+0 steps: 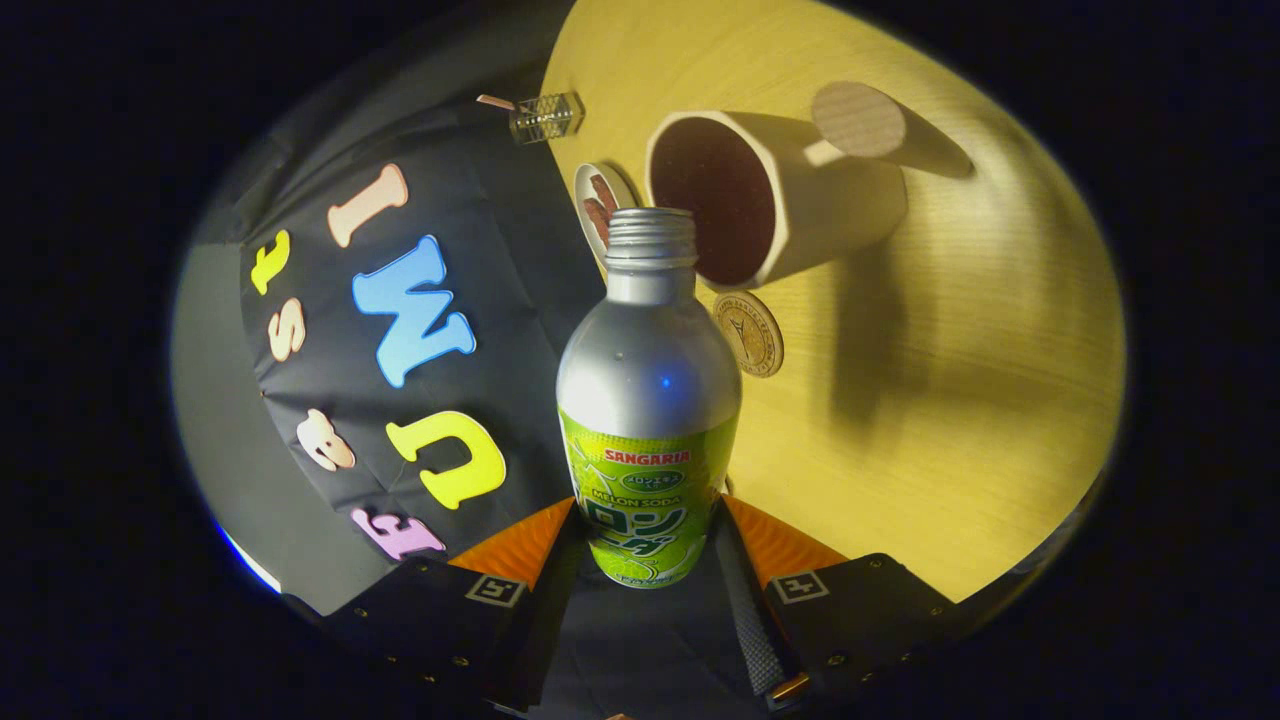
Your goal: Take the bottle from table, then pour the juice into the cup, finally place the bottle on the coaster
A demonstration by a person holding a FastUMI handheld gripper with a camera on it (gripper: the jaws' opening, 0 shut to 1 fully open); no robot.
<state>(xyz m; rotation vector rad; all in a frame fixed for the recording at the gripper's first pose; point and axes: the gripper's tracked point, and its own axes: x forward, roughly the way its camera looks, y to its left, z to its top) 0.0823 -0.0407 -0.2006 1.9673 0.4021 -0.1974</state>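
My gripper [645,530] is shut on a silver bottle [648,400] with a green label, both fingers pressing its lower body. The bottle has no cap, and its threaded mouth [651,228] shows bare. It is tipped about level with the wooden table [950,380], its mouth close beside the rim of a white cup [800,200] with a dark inside. I see no liquid running. A round wooden coaster [748,333] lies on the table just beyond the bottle's shoulder, below the cup. A second round coaster [598,205] with a brown picture sits partly hidden behind the bottle's neck.
A small clear plastic box [546,116] sits at the table's edge beyond the cup. The cup's handle ends in a round disc [857,118]. The black booth wall [470,250] stands along the table's far side.
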